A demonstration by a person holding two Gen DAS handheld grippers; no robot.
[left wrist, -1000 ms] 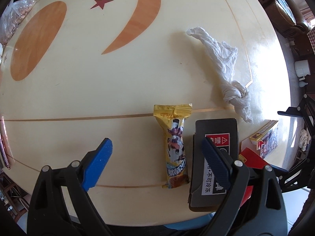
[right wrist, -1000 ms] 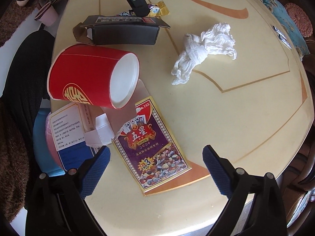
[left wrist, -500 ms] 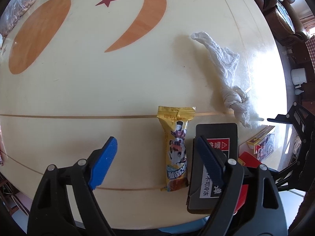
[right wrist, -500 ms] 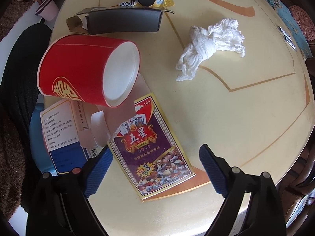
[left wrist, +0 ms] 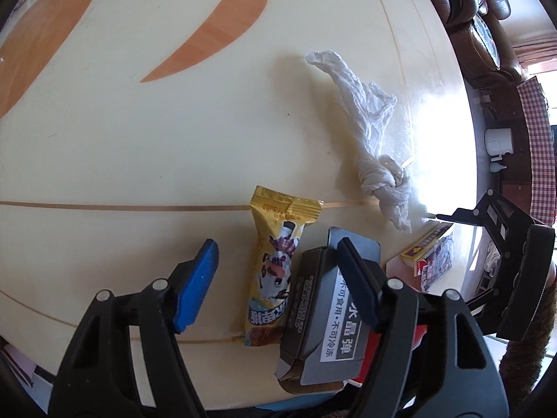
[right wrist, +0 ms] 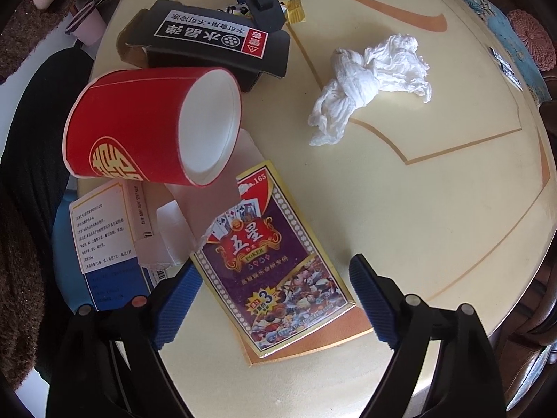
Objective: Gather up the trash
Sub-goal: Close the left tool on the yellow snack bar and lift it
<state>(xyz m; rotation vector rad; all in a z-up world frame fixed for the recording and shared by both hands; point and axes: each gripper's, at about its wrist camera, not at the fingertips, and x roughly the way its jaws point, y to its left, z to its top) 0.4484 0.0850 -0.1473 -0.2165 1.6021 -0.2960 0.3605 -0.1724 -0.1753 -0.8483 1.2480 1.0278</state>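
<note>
Over a cream round table (left wrist: 146, 146), left gripper (left wrist: 278, 278) closing around a yellow snack wrapper (left wrist: 275, 271), pads not yet touching; right gripper (right wrist: 275, 299) closing too, a playing-card box (right wrist: 268, 257) between its jaws, untouched.

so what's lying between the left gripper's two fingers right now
The yellow snack wrapper lies between the closing fingers of the left gripper, untouched, in the left wrist view. The black box sits under the right-hand finger.
</note>
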